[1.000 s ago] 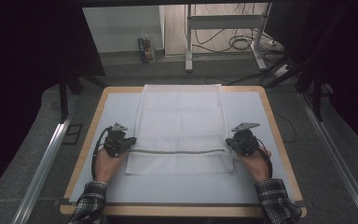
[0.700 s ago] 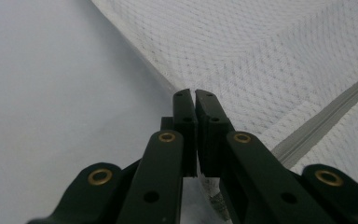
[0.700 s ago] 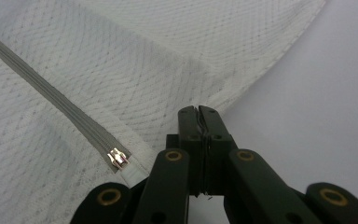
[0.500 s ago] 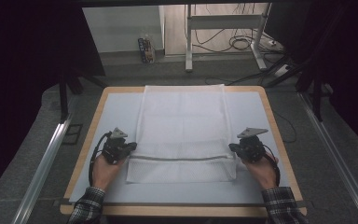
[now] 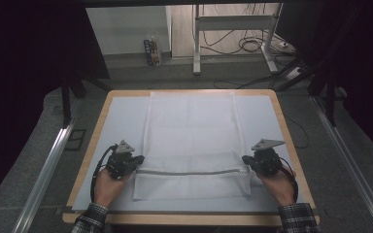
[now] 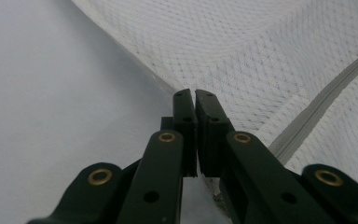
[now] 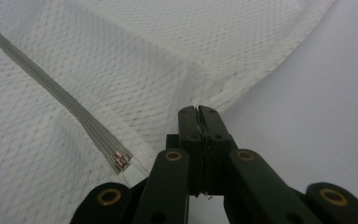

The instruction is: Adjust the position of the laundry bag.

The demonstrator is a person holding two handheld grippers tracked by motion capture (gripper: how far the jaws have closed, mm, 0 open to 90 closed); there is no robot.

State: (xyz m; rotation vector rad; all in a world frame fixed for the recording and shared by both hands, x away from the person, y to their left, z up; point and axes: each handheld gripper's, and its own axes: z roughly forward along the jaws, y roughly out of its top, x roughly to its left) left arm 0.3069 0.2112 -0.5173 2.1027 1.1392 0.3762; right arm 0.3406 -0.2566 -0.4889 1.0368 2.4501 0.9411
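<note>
A white mesh bag [image 5: 192, 136] lies flat on the pale mat [image 5: 121, 121], with a grey zipper [image 5: 189, 172] running across near its front end. My left gripper [image 5: 138, 160] is shut on the bag's left edge beside the zipper. In the left gripper view the jaws [image 6: 195, 95] close on the mesh [image 6: 261, 56] edge, the zipper [image 6: 326, 100] to their right. My right gripper [image 5: 246, 160] is shut on the bag's right edge. Its jaws [image 7: 198, 111] pinch a puckered fold of mesh [image 7: 144, 60] close to the zipper's metal end [image 7: 120, 161].
The table has a wooden rim [image 5: 291, 145]. Metal rails run along the floor at the left [image 5: 48, 165] and right [image 5: 354, 165]. Beyond the far edge stand a metal frame's legs [image 5: 196, 43], loose cables [image 5: 250, 46] and a small box [image 5: 151, 51].
Both hands have drawn back toward the front edge, and the bag with its zipper has slid the same way. The two grippers stay shut on its side edges.
</note>
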